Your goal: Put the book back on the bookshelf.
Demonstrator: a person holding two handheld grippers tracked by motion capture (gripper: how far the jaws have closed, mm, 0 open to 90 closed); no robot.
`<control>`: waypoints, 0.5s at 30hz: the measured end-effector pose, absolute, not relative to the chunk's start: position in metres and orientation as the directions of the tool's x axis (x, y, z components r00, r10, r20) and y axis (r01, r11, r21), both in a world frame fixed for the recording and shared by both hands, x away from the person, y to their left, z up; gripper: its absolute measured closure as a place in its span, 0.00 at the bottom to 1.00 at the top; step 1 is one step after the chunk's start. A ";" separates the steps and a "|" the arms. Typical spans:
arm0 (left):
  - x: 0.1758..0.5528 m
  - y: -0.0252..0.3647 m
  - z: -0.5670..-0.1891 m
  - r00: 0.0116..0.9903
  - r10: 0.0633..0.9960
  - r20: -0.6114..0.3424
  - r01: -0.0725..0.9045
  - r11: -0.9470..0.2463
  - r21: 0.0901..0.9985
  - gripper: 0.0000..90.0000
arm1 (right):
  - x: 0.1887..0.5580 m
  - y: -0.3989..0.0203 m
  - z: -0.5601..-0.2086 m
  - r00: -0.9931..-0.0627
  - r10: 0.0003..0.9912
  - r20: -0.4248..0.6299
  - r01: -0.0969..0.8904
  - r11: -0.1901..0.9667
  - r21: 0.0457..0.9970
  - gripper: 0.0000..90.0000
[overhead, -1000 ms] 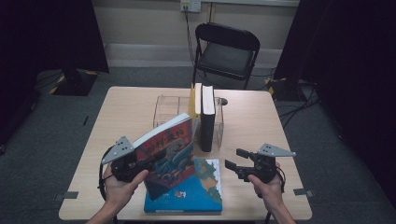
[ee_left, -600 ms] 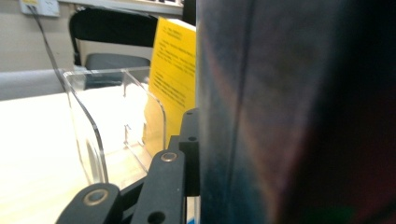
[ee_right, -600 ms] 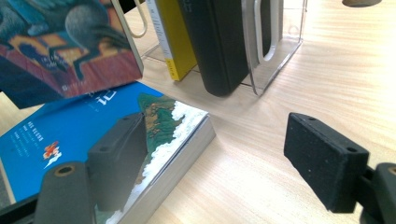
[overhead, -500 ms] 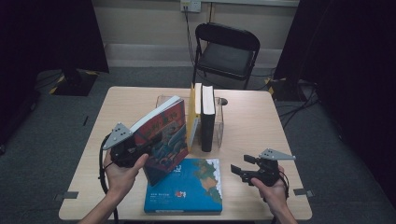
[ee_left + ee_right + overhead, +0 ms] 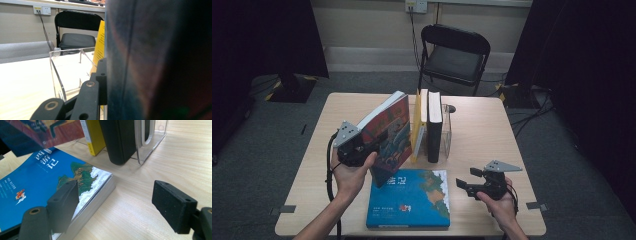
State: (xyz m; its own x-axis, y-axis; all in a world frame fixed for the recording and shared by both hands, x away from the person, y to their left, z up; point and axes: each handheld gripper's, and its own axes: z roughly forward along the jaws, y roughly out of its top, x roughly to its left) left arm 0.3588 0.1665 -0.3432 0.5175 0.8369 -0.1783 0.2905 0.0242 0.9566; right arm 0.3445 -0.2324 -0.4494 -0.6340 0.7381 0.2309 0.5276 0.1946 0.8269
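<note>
So far, two books already stand in the clear rack (image 5: 445,131) at about twelve o'clock of the tabletop (image 5: 492,135): a yellow book (image 5: 417,125) and, touching it on its right, a black book (image 5: 434,125). In the high view the left tool (image 5: 362,148) is clamped on the lower edge of a red book (image 5: 387,132), which hangs tilted in the air at about ten o'clock from the tabletop's middle, just left of the yellow book and not yet inside the rack. A blue book (image 5: 409,200) lies flat at six o'clock, untouched. The right tool (image 5: 469,180) rests low at four o'clock with its jaws apart and nothing between them, near the blue book's right edge. In the left gripper view the red book (image 5: 155,62) stands close against the lens, one black jaw pressed to its cover, with the rack's empty left slot (image 5: 65,72) and the yellow book (image 5: 100,46) beyond it. In the right gripper view the jaws stand wide over bare wood, the blue book (image 5: 45,182) at nine o'clock beside the left jaw, and the yellow book (image 5: 93,135) and black book (image 5: 117,140) upright in the rack (image 5: 150,142) at twelve. By my judgement roughly half is done: the red book must be stood in the rack, then the blue one lifted and shelved.
</note>
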 end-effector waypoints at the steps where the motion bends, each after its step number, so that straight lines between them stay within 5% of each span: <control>1: 0.361 0.165 -0.342 0.513 0.838 -0.189 0.284 0.042 0.958 0.83 | 0.345 -0.231 -0.451 -0.634 0.738 0.230 0.530 0.198 0.825 0.24; 15: 0.384 0.136 -0.341 0.474 0.868 -0.146 0.260 0.020 0.965 0.83 | 0.345 -0.226 -0.452 -0.647 0.728 0.228 0.531 0.215 0.820 0.24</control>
State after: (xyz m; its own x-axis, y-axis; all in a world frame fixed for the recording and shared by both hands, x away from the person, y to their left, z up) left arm 0.3840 0.1361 -0.3407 0.4739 0.8685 -0.1455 0.2604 0.0197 0.9653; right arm 0.3449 -0.2264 -0.4524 -0.6470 0.7277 0.2279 0.5310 0.2154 0.8195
